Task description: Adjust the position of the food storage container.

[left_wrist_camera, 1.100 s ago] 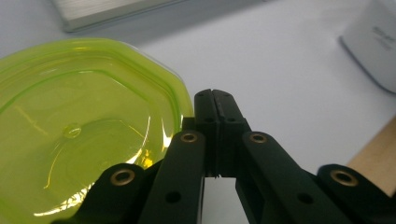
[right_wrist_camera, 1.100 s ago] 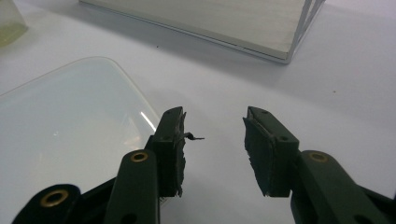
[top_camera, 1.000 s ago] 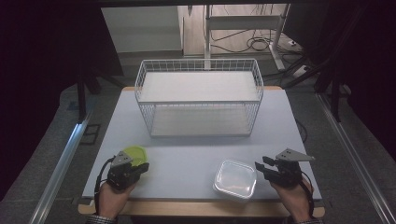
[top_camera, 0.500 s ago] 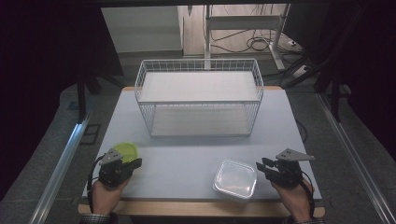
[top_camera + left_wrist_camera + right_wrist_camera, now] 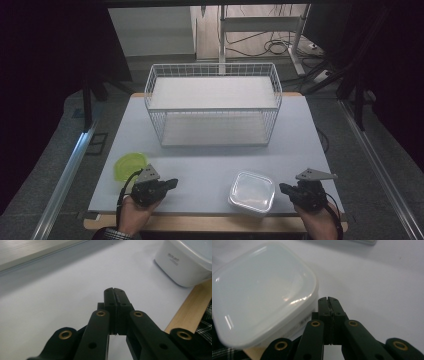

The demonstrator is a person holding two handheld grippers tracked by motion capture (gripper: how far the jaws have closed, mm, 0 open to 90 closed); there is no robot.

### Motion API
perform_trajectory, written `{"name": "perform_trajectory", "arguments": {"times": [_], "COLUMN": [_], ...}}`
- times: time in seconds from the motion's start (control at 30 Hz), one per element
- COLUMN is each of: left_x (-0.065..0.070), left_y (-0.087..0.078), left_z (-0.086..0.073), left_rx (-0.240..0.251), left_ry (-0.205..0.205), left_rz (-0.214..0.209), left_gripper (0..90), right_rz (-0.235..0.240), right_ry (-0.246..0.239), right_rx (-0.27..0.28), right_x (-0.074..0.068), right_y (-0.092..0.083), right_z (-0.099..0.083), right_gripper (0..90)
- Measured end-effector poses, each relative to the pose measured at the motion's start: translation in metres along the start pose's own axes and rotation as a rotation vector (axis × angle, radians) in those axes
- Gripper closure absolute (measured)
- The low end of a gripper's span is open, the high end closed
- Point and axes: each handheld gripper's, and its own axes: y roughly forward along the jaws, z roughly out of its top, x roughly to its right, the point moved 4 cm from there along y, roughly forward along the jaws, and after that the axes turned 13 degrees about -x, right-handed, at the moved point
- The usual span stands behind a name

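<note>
High view: a white table (image 5: 210, 165) occupies the centre of the frame, with a wire basket (image 5: 214, 105) standing across its upper middle. A green lid (image 5: 129, 165) lies flat at the lower left of the table. A clear tub (image 5: 252, 191) with its lid fitted sits at the lower centre-right, near the wooden front edge. The left gripper (image 5: 170, 184) is held at the lower left of the frame, just below and to the right of the green lid and apart from it, with its tip directed toward the right of the frame. The right gripper (image 5: 283, 188) is held at the lower right, tip directed left, just beside the right side of the tub; contact cannot be determined from this view. Left gripper view: the gripper (image 5: 114, 291) has both jaws pressed together with nothing between them, suspended over bare table surface; the tub (image 5: 186, 262) appears at the upper right of the frame, well apart from the tip, and the wooden edge (image 5: 192, 312) runs along the lower right. Right gripper view: the gripper (image 5: 328, 300) has its jaws closed against each other and holds nothing; the tub (image 5: 262, 290) is in the left half of the frame, its near wall immediately beside the jaw tips.
</note>
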Motion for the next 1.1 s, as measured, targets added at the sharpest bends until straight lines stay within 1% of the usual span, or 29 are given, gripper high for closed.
{"name": "perform_trajectory", "arguments": {"times": [0.13,0.17,0.2,0.23,0.27,0.33,0.37,0.43,0.5,0.6,0.7,0.8,1.0,1.1], "left_x": [0.009,0.014,0.014,0.021,0.021,0.028,0.032,0.038,0.044,0.050,0.056,0.059,0.059,0.056], "left_y": [0.009,0.014,0.014,0.021,0.021,0.027,0.032,0.038,0.046,0.053,0.060,0.064,0.066,0.065], "left_z": [0.007,0.010,0.010,0.014,0.014,0.018,0.020,0.024,0.027,0.031,0.034,0.037,0.040,0.040], "left_rx": [-0.001,-0.006,-0.006,-0.015,-0.015,-0.026,-0.035,-0.049,-0.065,-0.081,-0.096,-0.102,-0.112,-0.115], "left_ry": [0.010,0.016,0.016,0.033,0.033,0.050,0.063,0.079,0.095,0.105,0.114,0.113,0.092,0.077], "left_rz": [-0.044,-0.065,-0.065,-0.079,-0.079,-0.097,-0.103,-0.113,-0.120,-0.135,-0.140,-0.138,-0.129,-0.108], "left_gripper": [89.6,89.3,89.2,88.9,88.9,88.6,88.5,88.2,87.8,87.1,86.4,86.0,84.8,84.9], "right_rz": [0.041,0.061,0.061,0.081,0.081,0.090,0.082,0.087,0.100,0.120,0.148,0.166,0.207,0.213], "right_ry": [0.007,0.007,0.007,0.000,0.000,-0.003,-0.003,-0.001,0.000,0.002,-0.002,-0.005,-0.018,-0.024], "right_rx": [-0.039,-0.057,-0.057,-0.061,-0.061,-0.062,-0.063,-0.060,-0.057,-0.056,-0.054,-0.050,-0.049,-0.049], "right_x": [-0.008,-0.012,-0.012,-0.015,-0.015,-0.017,-0.017,-0.017,-0.017,-0.017,-0.020,-0.023,-0.031,-0.034], "right_y": [0.003,0.005,0.005,0.007,0.007,0.009,0.009,0.010,0.012,0.016,0.022,0.025,0.033,0.038], "right_z": [-0.011,-0.014,-0.014,-0.014,-0.014,-0.012,-0.011,-0.010,-0.007,-0.001,0.004,0.009,0.020,0.026], "right_gripper": [89.3,89.2,89.2,89.1,89.1,88.9,88.9,88.7,88.6,88.5,88.1,87.9,87.4,87.5]}}
